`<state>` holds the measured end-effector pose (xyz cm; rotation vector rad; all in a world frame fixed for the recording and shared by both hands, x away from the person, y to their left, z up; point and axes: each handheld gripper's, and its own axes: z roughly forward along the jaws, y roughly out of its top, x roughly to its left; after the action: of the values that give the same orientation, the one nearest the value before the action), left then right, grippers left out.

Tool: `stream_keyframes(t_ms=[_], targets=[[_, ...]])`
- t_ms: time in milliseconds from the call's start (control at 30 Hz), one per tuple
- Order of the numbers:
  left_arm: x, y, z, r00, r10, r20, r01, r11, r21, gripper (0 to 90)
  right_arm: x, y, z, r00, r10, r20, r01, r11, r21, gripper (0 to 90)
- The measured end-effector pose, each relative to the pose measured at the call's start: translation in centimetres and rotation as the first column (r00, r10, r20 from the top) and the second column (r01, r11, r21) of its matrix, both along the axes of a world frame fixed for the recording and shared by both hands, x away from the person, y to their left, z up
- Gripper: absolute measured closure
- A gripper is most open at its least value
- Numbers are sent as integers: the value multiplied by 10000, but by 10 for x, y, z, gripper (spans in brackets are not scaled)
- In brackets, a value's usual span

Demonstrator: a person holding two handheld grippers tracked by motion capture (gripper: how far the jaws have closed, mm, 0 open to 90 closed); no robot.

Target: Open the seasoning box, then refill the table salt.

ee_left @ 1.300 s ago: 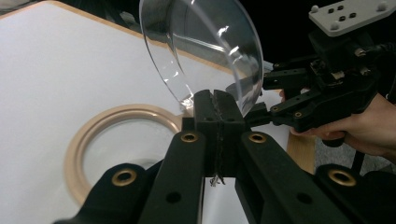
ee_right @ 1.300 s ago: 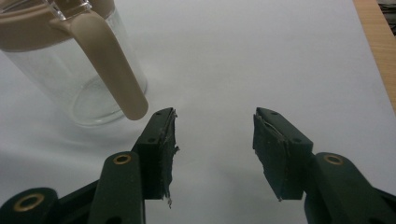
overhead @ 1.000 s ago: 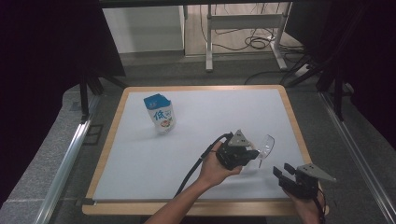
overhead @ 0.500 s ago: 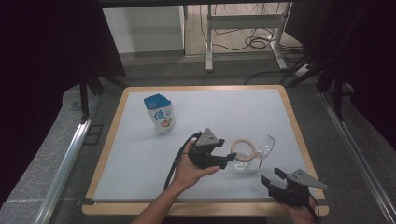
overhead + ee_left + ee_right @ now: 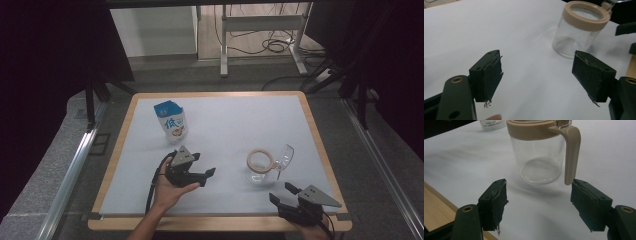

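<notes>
White sheet is covering the wood-edged counter (image 5: 120,165), with everything sitting on it. A milk carton (image 5: 171,121) is standing upright toward the far left, well apart from the work. A clear glass jar (image 5: 261,167) with a tan rim is standing upright right of centre, its lid (image 5: 283,156) flipped open toward the far right and its tan handle (image 5: 571,152) hanging down the side that is facing the right gripper (image 5: 287,196). That gripper is waiting near the front right corner, jaws apart and empty, having just been opening; the jar is lying just ahead, handle lined up near one jaw. The left gripper (image 5: 206,176) is hovering left of the jar, jaws also just opened wide, nothing between them, pointing toward the jar. Judgement: the right gripper is nearer and better placed for the upright handle.
</notes>
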<state>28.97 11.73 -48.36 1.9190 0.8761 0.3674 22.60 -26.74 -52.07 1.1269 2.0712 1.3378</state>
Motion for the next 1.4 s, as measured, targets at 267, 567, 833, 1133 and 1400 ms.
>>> stream_keyframes(t_ms=[267, 567, 833, 1133, 1400], targets=[[4, 32, -10, 9974, 714, -46, -714, 9973, -173, 236, 3, 1, -2, 10000, 30, -63, -30, 10000, 57, 300], [6, 67, -13, 9892, 1463, -106, -1467, 9874, -597, 243, 2, -1, -2, 10000, -59, 25, 59, 9999, 88, 298], [11, 98, -3, 9762, 2169, 20, -2159, 9726, -866, 282, 3, -1, -3, 10000, -79, 6, 79, 10000, 18, 298], [47, 126, 9, 9601, 2797, 36, -2777, 9545, -1086, 326, 3, -4, -4, 9998, -175, 91, 176, 9998, -81, 292], [88, 130, 10, 9616, 2739, -187, -2744, 9567, -969, 367, 4, -5, -5, 9997, -249, 77, 250, 9996, -145, 292]])
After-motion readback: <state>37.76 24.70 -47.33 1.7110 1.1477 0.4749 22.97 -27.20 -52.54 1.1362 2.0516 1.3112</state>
